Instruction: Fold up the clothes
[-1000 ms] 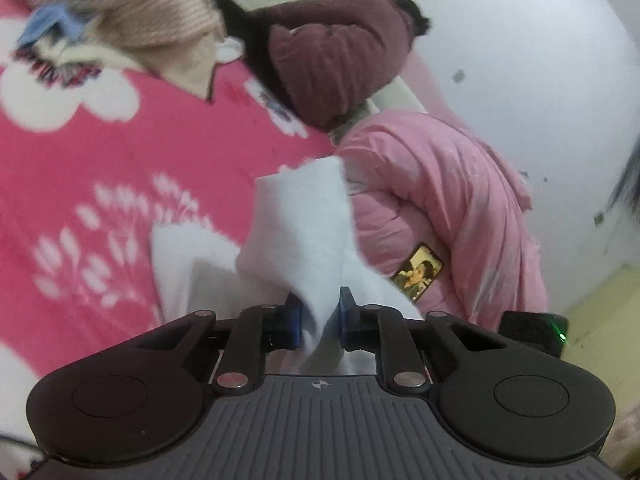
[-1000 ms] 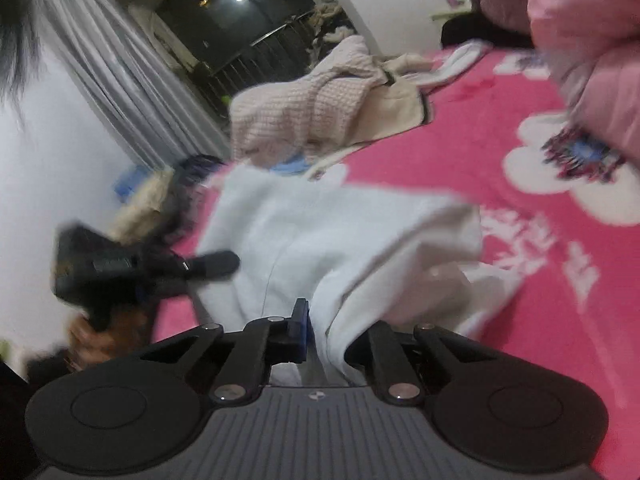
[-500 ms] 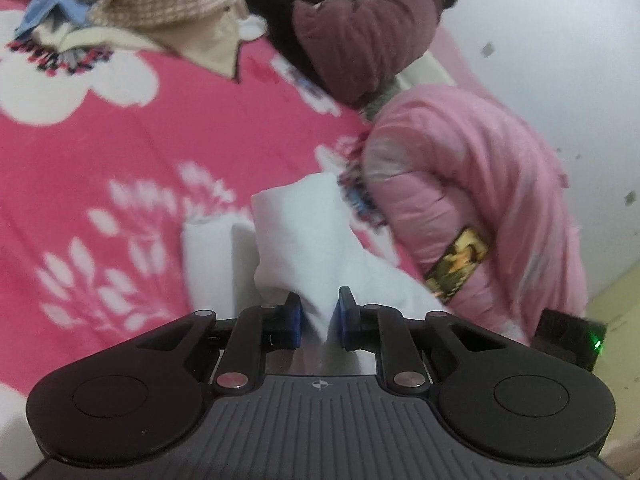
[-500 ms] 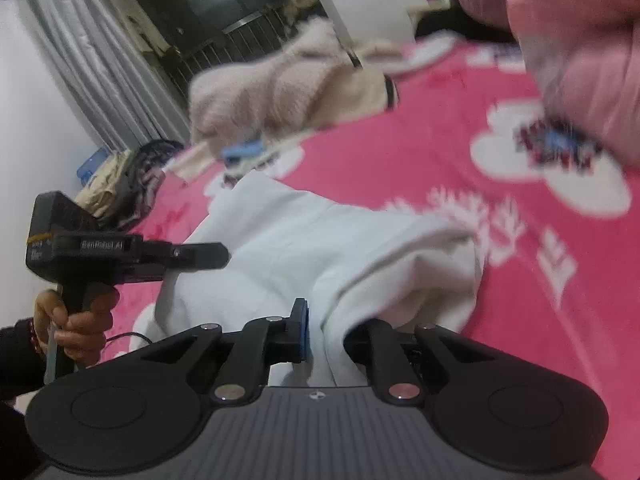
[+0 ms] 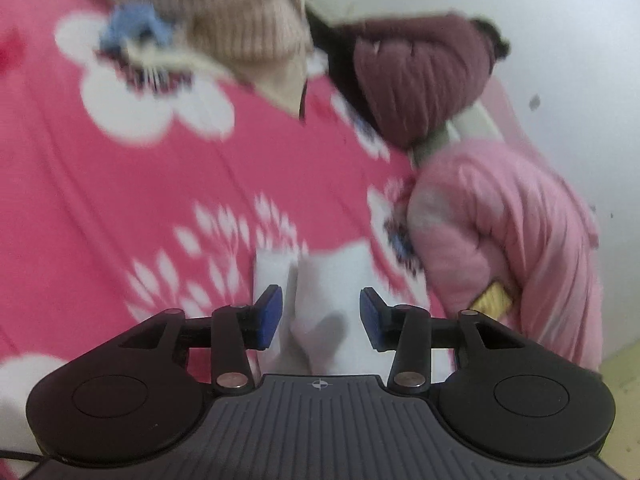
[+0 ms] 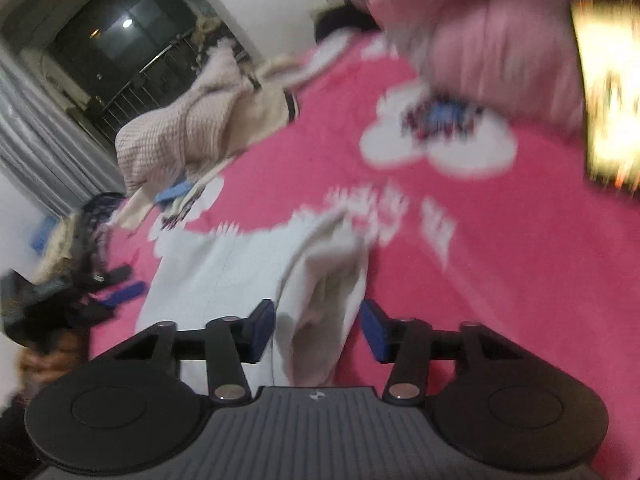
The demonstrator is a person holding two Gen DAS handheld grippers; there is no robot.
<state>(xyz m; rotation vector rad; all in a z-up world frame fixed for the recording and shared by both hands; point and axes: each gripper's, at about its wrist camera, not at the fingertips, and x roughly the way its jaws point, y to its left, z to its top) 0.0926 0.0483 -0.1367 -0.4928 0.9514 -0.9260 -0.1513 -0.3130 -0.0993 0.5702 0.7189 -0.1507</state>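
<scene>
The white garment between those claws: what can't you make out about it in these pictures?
- Left wrist view: the white garment has its near end hidden behind the left claw; motion blur smears its edges.
- Right wrist view: the right claw covers its near end; blur hides the folds and what garment it is.
</scene>
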